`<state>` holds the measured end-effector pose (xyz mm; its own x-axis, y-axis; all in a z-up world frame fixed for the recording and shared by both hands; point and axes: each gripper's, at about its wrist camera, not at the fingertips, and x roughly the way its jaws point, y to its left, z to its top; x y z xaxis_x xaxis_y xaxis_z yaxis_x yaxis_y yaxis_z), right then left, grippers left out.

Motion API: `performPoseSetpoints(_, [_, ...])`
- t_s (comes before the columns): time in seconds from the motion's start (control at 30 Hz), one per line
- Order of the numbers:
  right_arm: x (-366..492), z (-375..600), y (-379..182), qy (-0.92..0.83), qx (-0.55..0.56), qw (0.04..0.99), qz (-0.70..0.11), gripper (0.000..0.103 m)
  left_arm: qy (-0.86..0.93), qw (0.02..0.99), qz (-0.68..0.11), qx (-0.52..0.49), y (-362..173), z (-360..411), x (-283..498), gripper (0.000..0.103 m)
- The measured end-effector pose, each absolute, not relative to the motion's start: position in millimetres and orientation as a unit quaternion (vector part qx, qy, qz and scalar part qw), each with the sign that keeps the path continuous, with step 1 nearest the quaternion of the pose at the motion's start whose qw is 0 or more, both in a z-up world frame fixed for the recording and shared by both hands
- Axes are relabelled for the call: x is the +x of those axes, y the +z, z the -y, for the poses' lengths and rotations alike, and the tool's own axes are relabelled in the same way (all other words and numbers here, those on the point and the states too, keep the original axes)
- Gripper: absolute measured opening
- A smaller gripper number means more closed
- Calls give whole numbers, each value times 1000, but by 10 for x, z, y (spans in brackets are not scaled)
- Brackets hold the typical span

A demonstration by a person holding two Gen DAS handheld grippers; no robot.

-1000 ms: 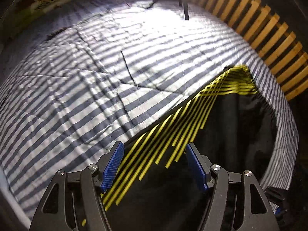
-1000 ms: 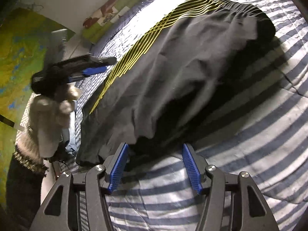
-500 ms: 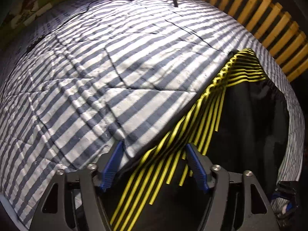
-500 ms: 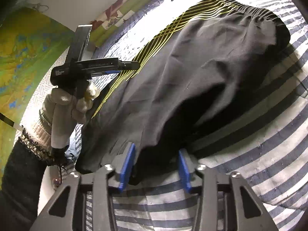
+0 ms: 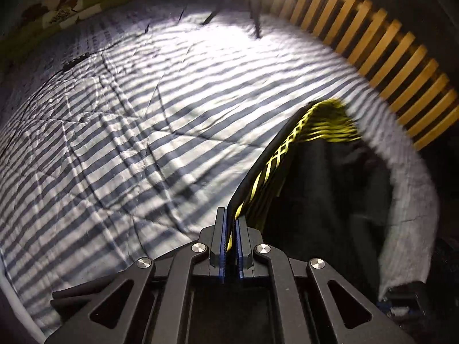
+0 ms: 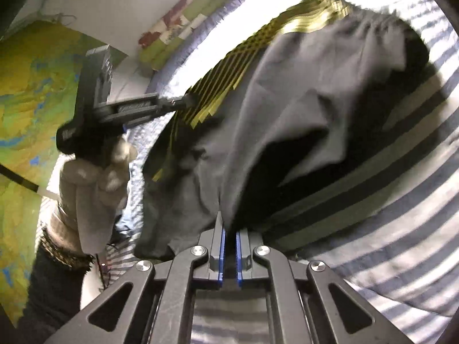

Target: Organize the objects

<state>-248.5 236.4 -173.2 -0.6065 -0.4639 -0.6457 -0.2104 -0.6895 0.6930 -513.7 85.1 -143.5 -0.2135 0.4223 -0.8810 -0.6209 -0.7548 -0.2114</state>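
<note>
A black garment with yellow stripes [image 5: 324, 189] lies on the blue-and-white striped bed cover [image 5: 143, 114]. My left gripper [image 5: 231, 229] is shut on the garment's yellow-striped edge and lifts it off the cover. In the right wrist view the same garment [image 6: 301, 100] looks grey and is raised into a fold. My right gripper [image 6: 229, 232] is shut on its near hem. The left gripper [image 6: 183, 101] shows there too, held by a gloved hand [image 6: 94, 172], pinching the striped side.
A wooden slatted headboard [image 5: 387, 48] runs along the far right of the bed. Patterned pillows [image 6: 183, 25] lie at the bed's far end by a white wall. A yellow-green floor covering [image 6: 25, 100] is at the left. Tripod legs [image 5: 252, 8] stand on the bed's far side.
Both grippers have closed on the garment: the left on the striped edge, the right on the hem. The garment has been lifted off the cover into a fold.
</note>
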Motion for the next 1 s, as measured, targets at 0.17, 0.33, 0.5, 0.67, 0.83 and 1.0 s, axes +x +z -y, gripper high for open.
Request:
performPoseSetpoints(0.17, [-2203, -2637, -1108, -836, 399, 109, 360, 5, 793, 354, -7, -496, -701, -427, -4798, 5])
performPoseSetpoints(0.33, [-1852, -2889, -252, -875, 351, 129, 308, 5, 810, 369, 91, -448, 99, 153, -4252, 5])
performPoseSetpoints(0.5, [-1523, -2894, 399, -894, 318, 156, 273, 5, 827, 369, 134, -402, 715, 626, -3384, 5])
performPoseSetpoints(0.67, [-1303, -2666, 753, -896, 318, 190, 243, 5, 825, 364, 205, -381, 971, 1147, -2594, 5])
performPoseSetpoints(0.83, [-1304, -2406, 725, -883, 350, 211, 231, 5, 838, 330, 227, -370, 844, 1538, -1915, 5])
performPoseSetpoints(1.0, [-1446, -2047, 667, -867, 372, 251, 215, 5, 848, 295, 269, -348, 653, 2075, -1449, 5])
